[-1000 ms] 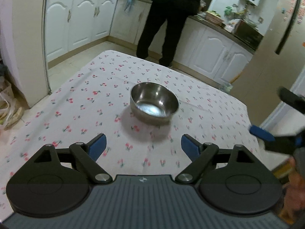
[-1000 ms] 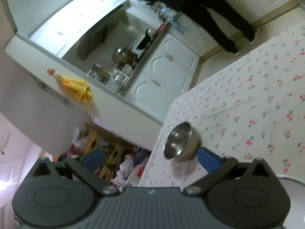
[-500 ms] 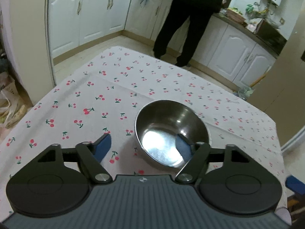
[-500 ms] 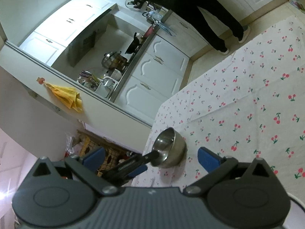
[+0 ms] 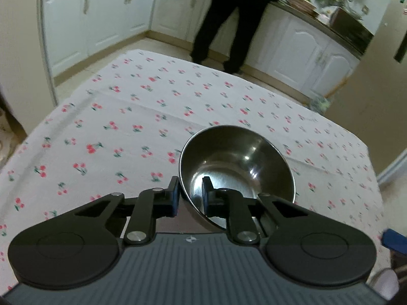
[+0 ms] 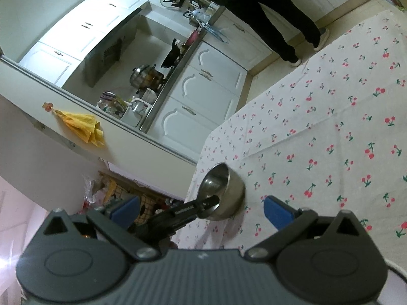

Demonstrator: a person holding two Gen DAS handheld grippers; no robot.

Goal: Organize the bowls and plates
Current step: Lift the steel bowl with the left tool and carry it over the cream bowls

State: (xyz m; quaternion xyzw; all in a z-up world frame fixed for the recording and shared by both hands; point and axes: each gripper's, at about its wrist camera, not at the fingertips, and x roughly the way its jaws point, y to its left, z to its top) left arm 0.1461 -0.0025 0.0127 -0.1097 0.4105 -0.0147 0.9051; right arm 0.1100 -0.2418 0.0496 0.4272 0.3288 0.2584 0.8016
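Note:
A steel bowl [image 5: 237, 167] stands on the cherry-print tablecloth [image 5: 127, 127]. My left gripper [image 5: 190, 194] is shut on the bowl's near rim, one finger inside and one outside, and the bowl tilts toward me. The right wrist view shows the same bowl [image 6: 223, 190] at the table's left edge with the left gripper's fingers [image 6: 203, 203] on its rim. My right gripper [image 6: 201, 209] is open and empty, above the table and apart from the bowl.
A person in black [image 5: 236, 17] stands at the white kitchen cabinets [image 5: 305, 50] beyond the table's far edge. The rim of a white dish [image 6: 396, 274] shows at the lower right of the right wrist view. Clutter [image 6: 109, 190] lies on the floor left of the table.
My left gripper moved forward to the bowl and shut on its near rim, tilting it. The right gripper stayed open and shifted slightly.

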